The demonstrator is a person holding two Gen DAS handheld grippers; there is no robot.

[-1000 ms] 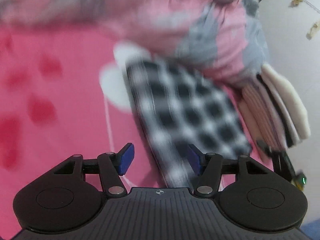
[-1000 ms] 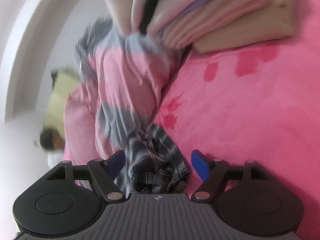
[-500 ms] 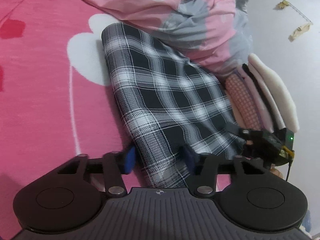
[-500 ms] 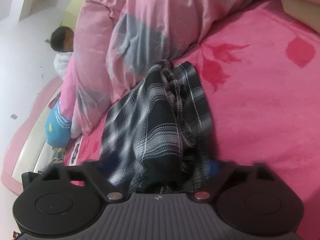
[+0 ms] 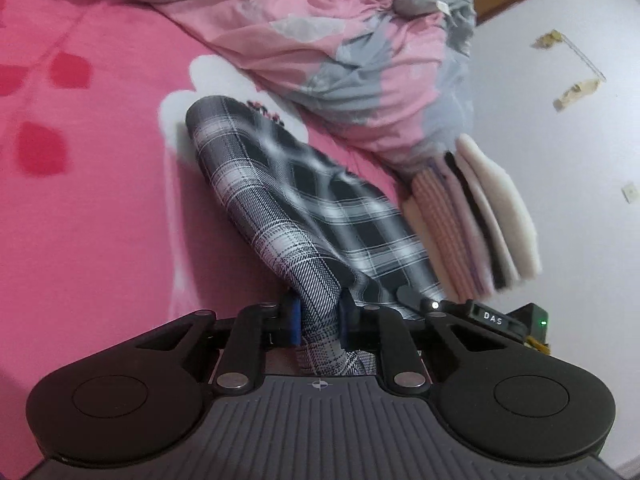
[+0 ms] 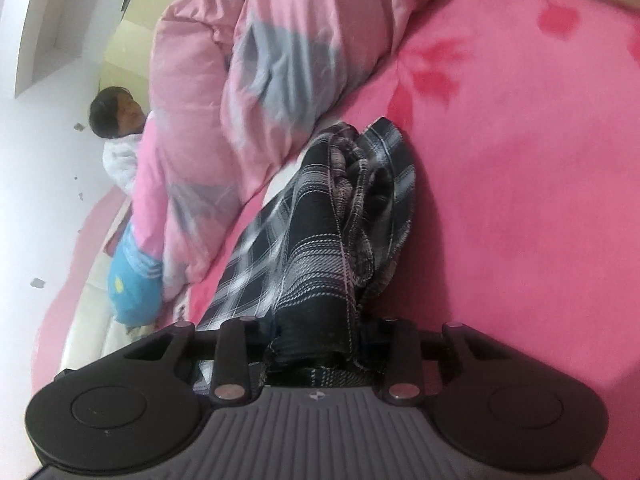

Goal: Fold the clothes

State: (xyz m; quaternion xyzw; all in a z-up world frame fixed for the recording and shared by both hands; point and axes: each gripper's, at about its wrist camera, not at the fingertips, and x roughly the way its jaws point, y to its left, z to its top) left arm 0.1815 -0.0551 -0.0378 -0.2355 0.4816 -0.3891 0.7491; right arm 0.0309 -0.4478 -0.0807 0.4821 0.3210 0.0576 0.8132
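A black-and-white plaid garment [image 5: 304, 204] lies stretched along the pink bed sheet [image 5: 100, 208]. My left gripper [image 5: 319, 320] is shut on one end of it, the cloth bunched between the blue pads. In the right wrist view the same plaid garment [image 6: 316, 240] runs away from me, twisted and gathered. My right gripper [image 6: 316, 344] is shut on its near end, and the fingertips are hidden by the fabric. The right gripper's body [image 5: 480, 314] shows beside the garment in the left wrist view.
A crumpled pink-and-grey duvet [image 5: 344, 52] lies along the far side of the bed. A stack of folded clothes [image 5: 476, 220] stands by the white wall. A person [image 6: 116, 114] sits beyond the duvet [image 6: 256, 52], near a blue item [image 6: 132, 280].
Both grippers went from open over the garment to shut on its ends. The plaid cloth has been pulled up off the sheet near both grippers and is more bunched.
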